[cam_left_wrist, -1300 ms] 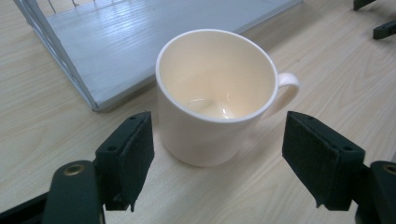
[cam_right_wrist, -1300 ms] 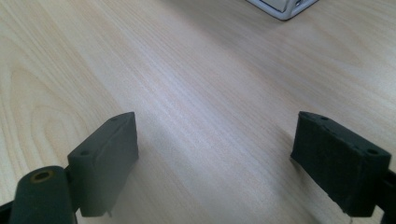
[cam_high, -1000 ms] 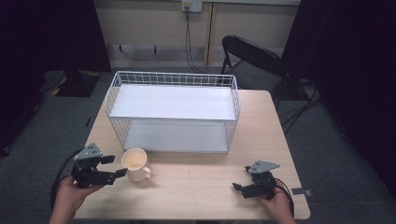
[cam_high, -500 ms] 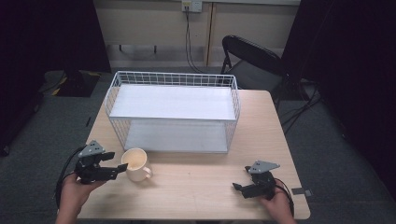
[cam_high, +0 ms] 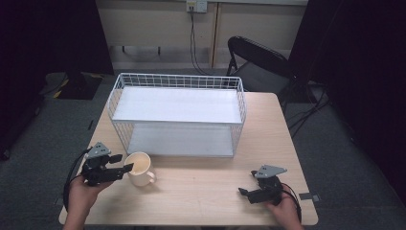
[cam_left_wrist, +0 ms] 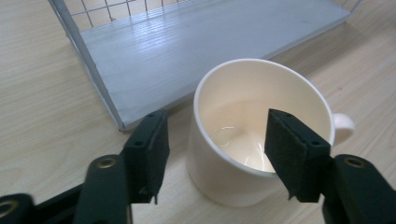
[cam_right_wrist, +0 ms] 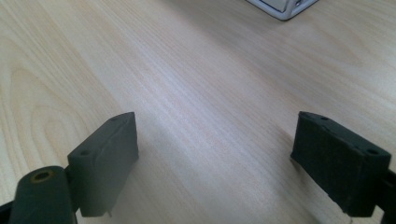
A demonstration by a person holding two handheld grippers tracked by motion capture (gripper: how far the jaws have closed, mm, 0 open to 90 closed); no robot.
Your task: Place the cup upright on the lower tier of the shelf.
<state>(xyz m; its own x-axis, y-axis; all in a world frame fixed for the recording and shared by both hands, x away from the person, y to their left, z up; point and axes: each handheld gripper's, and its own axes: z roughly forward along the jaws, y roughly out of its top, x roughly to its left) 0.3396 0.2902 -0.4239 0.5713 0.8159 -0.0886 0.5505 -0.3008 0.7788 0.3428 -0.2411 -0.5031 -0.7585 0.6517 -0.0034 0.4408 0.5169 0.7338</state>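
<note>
A cream mug (cam_high: 140,169) stands upright on the wooden table (cam_high: 201,187) in front of the wire rack, handle toward the right. My left gripper (cam_high: 124,163) has reached it from the left. In the left gripper view one jaw is outside the mug (cam_left_wrist: 219,182) and the other inside the cup, so the near wall lies between them. The left gripper (cam_left_wrist: 212,154) has just been closing, and a gap still shows beside the outer pad. My right gripper (cam_high: 243,192) rests near the front right of the table, open over bare wood (cam_right_wrist: 215,156).
A white wire rack (cam_high: 177,79) with two white shelves takes up the back half of the table; its lower shelf (cam_left_wrist: 187,42) lies just behind the mug, and a corner (cam_right_wrist: 280,7) shows in the right gripper view. A black chair (cam_high: 258,62) stands behind the table.
The left gripper has shifted slightly toward the mug and its jaws have narrowed around the mug's wall. The mug and the right gripper have stayed where they were.
</note>
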